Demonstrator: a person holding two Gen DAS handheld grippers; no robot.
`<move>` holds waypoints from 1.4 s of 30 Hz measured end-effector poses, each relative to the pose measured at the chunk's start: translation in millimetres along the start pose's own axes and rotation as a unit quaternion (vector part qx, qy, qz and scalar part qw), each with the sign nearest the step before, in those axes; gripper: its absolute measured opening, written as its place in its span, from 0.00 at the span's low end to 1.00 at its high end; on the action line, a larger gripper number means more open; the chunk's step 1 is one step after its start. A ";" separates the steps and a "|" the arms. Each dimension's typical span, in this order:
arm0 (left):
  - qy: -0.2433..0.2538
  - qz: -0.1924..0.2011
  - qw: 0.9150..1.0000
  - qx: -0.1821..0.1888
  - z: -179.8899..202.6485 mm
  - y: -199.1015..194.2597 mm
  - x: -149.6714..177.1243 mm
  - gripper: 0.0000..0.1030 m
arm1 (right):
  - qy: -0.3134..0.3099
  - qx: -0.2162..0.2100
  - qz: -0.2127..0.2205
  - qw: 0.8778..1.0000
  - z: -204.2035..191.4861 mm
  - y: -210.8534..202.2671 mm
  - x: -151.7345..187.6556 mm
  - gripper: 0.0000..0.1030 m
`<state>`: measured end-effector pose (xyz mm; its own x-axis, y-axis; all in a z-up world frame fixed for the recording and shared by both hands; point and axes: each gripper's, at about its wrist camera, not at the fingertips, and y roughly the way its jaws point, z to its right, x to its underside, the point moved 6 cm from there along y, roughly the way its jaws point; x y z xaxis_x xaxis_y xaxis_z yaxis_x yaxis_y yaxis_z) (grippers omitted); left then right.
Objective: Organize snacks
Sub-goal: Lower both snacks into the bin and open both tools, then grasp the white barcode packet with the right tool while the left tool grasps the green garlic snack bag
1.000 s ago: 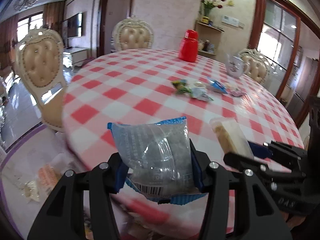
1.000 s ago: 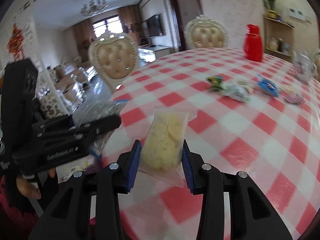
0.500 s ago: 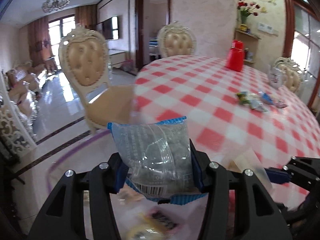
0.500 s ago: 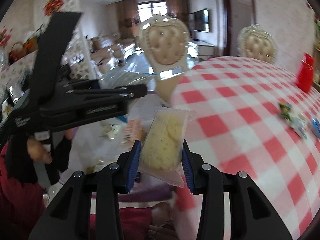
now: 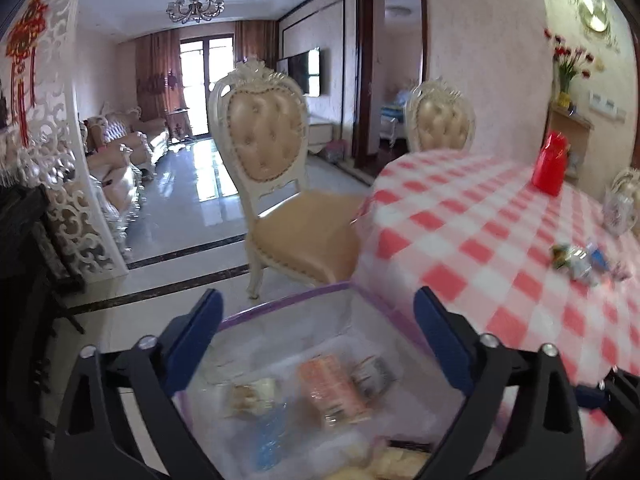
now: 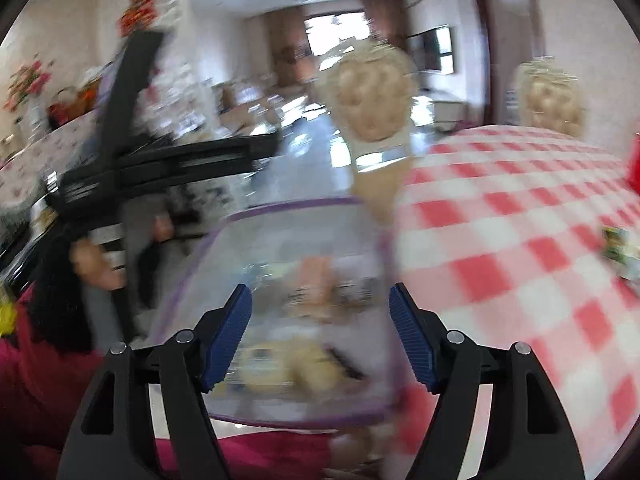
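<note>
Both tools over the clear bin point(image 5: 280, 312) beside the tabletop point(image 5: 500, 240): left tool point(image 5: 318, 336) and right tool point(image 6: 320, 332) are opening, nothing clamped; snacks point(image 5: 332, 388) lie inside the bin.

A home's dining and living room: ornate upholstered chairs point(image 5: 262, 140), chandelier point(image 5: 195, 7), sofas point(image 5: 120, 140), wall television point(image 5: 304, 70), checked-cloth surface point(image 5: 480, 240).
</note>
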<state>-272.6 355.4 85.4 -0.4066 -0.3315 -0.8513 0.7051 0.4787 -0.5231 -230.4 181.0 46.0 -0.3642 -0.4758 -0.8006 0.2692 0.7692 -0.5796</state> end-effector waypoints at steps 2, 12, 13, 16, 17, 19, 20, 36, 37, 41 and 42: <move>0.000 -0.003 0.999 0.034 23.3 -2.4 -0.8 0.96 | 0.042 0.039 0.013 0.998 44.0 -16.5 3.3 0.68; 0.010 -0.105 0.970 0.218 241.5 63.9 8.3 0.98 | 0.259 0.234 0.010 0.937 271.9 -75.1 54.4 0.74; 0.009 -0.118 0.967 0.225 259.5 77.4 7.7 0.98 | 0.269 0.243 0.008 0.932 288.8 -75.8 56.1 0.74; -0.005 -0.141 0.967 0.214 294.4 116.7 6.4 0.98 | 0.277 0.261 -0.004 0.925 319.9 -72.2 58.0 0.74; -0.025 -0.144 0.966 0.213 298.3 126.3 6.1 0.98 | 0.286 0.257 -0.008 0.923 330.9 -66.5 56.4 0.74; -0.058 -0.151 0.964 0.210 297.8 139.5 6.1 0.98 | 0.300 0.250 -0.015 0.921 346.7 -53.9 53.8 0.75; -0.070 -0.155 0.964 0.207 296.9 143.2 7.7 0.98 | 0.304 0.249 -0.018 0.920 352.3 -49.3 50.7 0.75; -0.042 -0.177 0.966 0.184 339.0 189.8 3.8 0.98 | 0.214 0.309 -0.103 0.921 393.6 -3.3 28.3 0.52; -0.037 -0.180 0.965 0.185 347.7 193.6 6.0 0.98 | 0.212 0.305 -0.098 0.923 395.7 -14.2 34.2 0.52; 0.022 -0.188 0.967 0.170 395.0 211.8 13.0 0.98 | 0.218 0.307 -0.072 0.924 404.2 -55.8 51.6 0.52; 0.038 -0.184 0.969 0.160 404.6 217.4 12.9 0.98 | 0.226 0.303 -0.064 0.924 406.3 -63.3 55.8 0.52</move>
<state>110.5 126.2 -23.5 -0.6984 -0.3645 -0.6159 0.6430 0.0584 -0.7636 94.6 -67.6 -23.8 -0.7264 -0.2141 -0.6531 0.5971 0.2741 -0.7539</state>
